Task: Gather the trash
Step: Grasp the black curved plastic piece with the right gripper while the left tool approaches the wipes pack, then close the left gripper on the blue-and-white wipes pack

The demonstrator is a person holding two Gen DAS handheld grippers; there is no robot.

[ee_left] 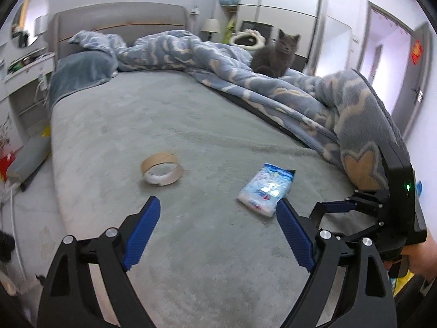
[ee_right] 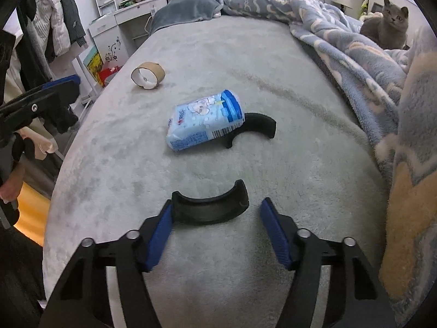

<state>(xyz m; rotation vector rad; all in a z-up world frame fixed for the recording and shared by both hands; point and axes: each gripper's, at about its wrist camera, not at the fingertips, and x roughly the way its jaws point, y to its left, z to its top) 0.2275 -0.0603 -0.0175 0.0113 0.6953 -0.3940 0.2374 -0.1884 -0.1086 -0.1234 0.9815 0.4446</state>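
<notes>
On the grey bed sheet lie a cardboard tape ring and a blue-and-white tissue pack. My left gripper hovers open and empty, the ring ahead to its left, the pack just beyond its right fingertip. A black curved plastic piece lies between the fingers of my right gripper. The left pad touches one end; the right pad stands a little apart from the other end. A second black curved piece sits partly under the pack.
A grey cat sits on the rumpled blue patterned blanket along the bed's right side. A teal pillow lies by the headboard. A white dresser and hanging coats stand left of the bed.
</notes>
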